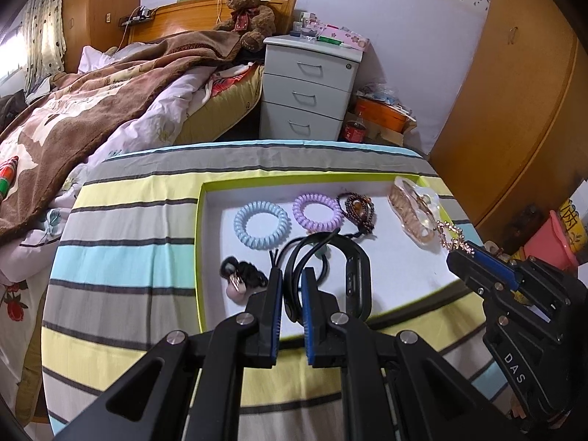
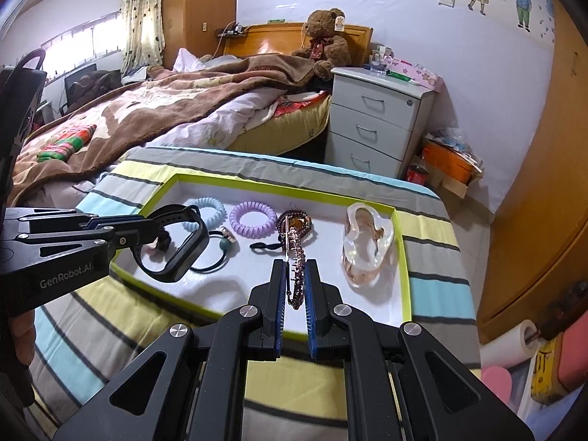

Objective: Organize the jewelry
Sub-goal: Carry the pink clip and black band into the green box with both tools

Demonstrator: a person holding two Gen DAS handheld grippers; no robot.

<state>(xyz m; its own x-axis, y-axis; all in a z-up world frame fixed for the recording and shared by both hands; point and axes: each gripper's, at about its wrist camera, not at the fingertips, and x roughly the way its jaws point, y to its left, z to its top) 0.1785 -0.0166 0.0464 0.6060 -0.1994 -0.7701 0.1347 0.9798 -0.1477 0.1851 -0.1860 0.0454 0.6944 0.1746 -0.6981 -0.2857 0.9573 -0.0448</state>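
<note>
My left tool (image 1: pixel 292 275) is clenched on the strap of a black wristband (image 1: pixel 354 275), holding it just above the near left part of the white tray (image 1: pixel 404 275) with the green rim. My right tool (image 2: pixel 294 275) pinches a rose-gold chain (image 2: pixel 296 257) between its pads, the chain hanging over the tray's near middle. In the tray lie a blue coil hair tie (image 1: pixel 261 225), a purple coil hair tie (image 1: pixel 316 212) beside it, a dark bead bracelet (image 1: pixel 358 209) further right, and a clear hair claw (image 2: pixel 367 246) at the right end. A black hair tie with a teal bead (image 2: pixel 224 244) lies near the wristband. The tray sits on a desk under a striped cloth (image 1: pixel 128 228).
</note>
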